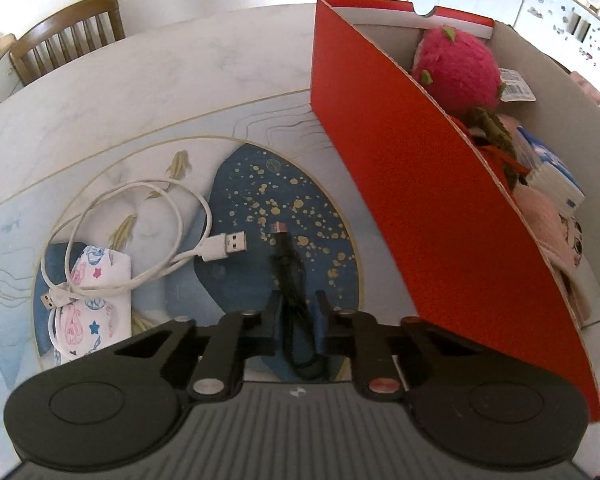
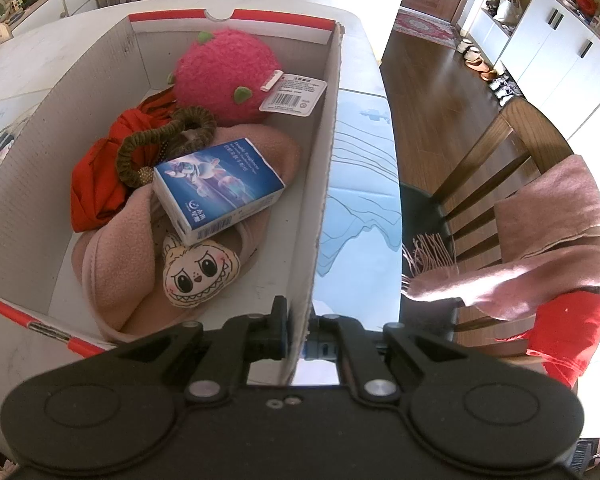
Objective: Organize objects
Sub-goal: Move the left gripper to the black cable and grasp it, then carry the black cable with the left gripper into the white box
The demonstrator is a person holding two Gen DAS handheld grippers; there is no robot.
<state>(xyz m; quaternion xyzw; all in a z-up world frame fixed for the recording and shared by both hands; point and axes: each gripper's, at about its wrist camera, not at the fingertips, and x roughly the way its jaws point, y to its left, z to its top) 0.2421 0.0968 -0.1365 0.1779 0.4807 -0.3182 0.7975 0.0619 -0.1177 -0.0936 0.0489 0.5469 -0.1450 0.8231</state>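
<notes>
black usb cable (image 1: 288, 276): on the desk (image 1: 140, 92), clenched between our left hand-held gripper (image 1: 296, 322) pads, beside the red cardboard box (image 1: 420, 200). white usb cable (image 1: 140, 236): coiled nearby over a printed pouch (image 1: 96, 312). right hand-held gripper (image 2: 296, 338): clamped on the box wall (image 2: 320, 184).

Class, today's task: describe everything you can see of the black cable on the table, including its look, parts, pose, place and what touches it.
The black cable is thin, dark and rubbery-looking, bunched into a narrow bundle. One end points away from the camera and ends in a small metallic plug. It lies on the blue, gold-speckled patch of the table, beside the red box and apart from the white cable. The left tongs are closed on its near part, one finger on either side.
</notes>
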